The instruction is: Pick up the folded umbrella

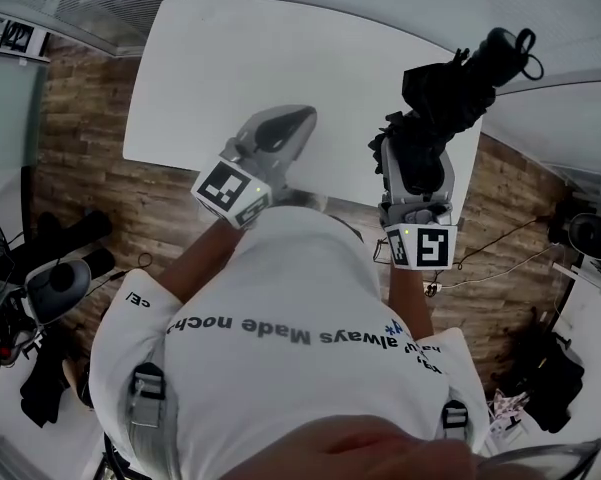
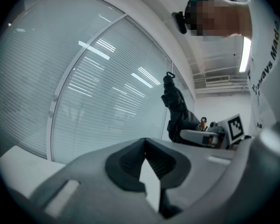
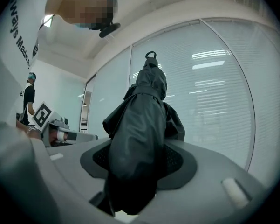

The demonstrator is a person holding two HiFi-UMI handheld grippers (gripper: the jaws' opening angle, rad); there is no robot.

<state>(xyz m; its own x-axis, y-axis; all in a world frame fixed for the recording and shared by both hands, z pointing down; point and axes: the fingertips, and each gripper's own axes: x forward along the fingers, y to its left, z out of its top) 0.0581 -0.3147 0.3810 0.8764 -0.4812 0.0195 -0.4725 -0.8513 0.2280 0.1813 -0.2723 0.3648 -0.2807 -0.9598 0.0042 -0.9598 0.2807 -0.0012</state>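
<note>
1. The left gripper [image 2: 144,146] is on the left near the person, its jaws together with nothing in them.
2. The right gripper [image 3: 139,168] clamps the folded umbrella [image 3: 140,125] above the table [image 1: 220,68].
3. The umbrella's long axis runs straight out from the jaws, far-right.

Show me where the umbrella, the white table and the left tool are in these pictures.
umbrella [image 3: 140,125], right gripper view, middle of the folded black cloth.
white table [image 1: 230,58], head view, bare part of the top.
left tool [image 2: 144,143], left gripper view, where its two tips meet.
</note>
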